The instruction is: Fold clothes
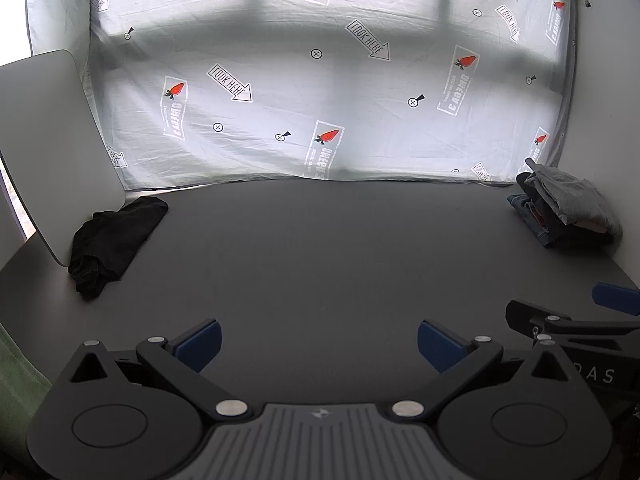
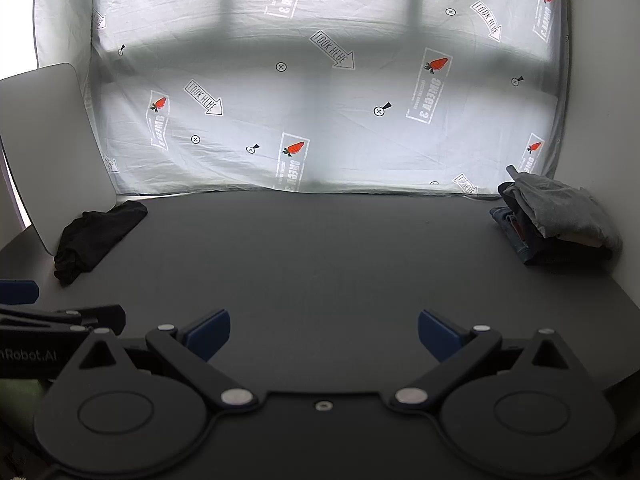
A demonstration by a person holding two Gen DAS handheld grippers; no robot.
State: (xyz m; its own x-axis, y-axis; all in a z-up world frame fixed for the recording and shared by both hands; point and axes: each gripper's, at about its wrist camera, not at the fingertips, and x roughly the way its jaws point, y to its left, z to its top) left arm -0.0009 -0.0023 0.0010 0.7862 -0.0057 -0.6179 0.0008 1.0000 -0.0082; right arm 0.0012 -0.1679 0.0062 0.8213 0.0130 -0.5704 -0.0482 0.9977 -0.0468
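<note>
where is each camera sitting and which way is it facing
Left wrist: on the left tool, facing across the dark table to the printed sheet; own open fingers show, right tool at right edge.
Right wrist: on the right tool, same heading; left tool at left edge.
Shared: black garment, clothes pile.

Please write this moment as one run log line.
left gripper: open, empty | right gripper: open, empty | black garment: table far left | clothes pile: far right | table middle: bare
</note>
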